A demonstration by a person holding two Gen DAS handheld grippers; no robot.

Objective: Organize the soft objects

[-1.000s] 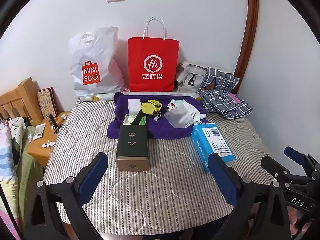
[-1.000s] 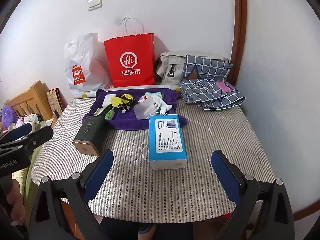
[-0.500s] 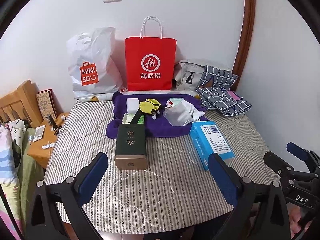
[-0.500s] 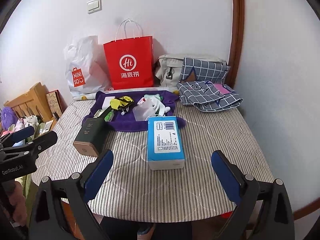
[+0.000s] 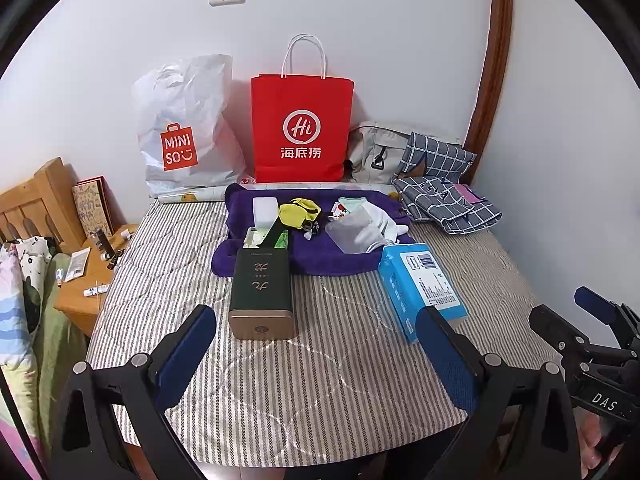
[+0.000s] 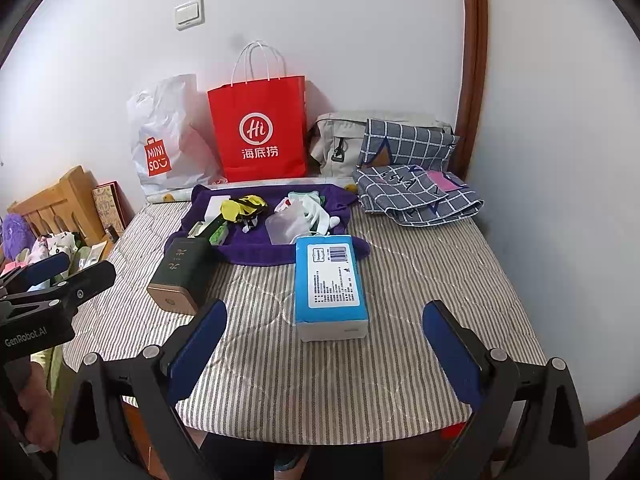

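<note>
A purple towel [image 5: 344, 258] [image 6: 256, 254] lies on the striped mattress [image 5: 320, 380] [image 6: 420, 280]. On it sit a yellow pouch [image 5: 298, 213] [image 6: 240, 207], white socks [image 5: 380, 224] [image 6: 320, 214], a clear plastic bag [image 5: 350, 234] [image 6: 286, 224] and a white block [image 5: 265, 210]. A dark green box [image 5: 260, 292] [image 6: 182, 276] and a blue tissue pack [image 5: 420, 288] [image 6: 330, 284] rest in front of the towel. My left gripper [image 5: 316, 354] and right gripper [image 6: 324, 352] hover open over the near edge, both with nothing between the fingers.
A red paper bag [image 5: 302, 128] [image 6: 260, 132], a white Miniso bag [image 5: 184, 128] [image 6: 164, 140], a grey bag [image 5: 376, 152] [image 6: 340, 140] and checked fabric [image 5: 444, 200] [image 6: 416, 192] line the back wall. A wooden nightstand [image 5: 86, 280] with small items stands left.
Both grippers have drawn back and risen slightly, so the bed items sit a little further off. Neither jaw has changed; nothing on the bed has moved.
</note>
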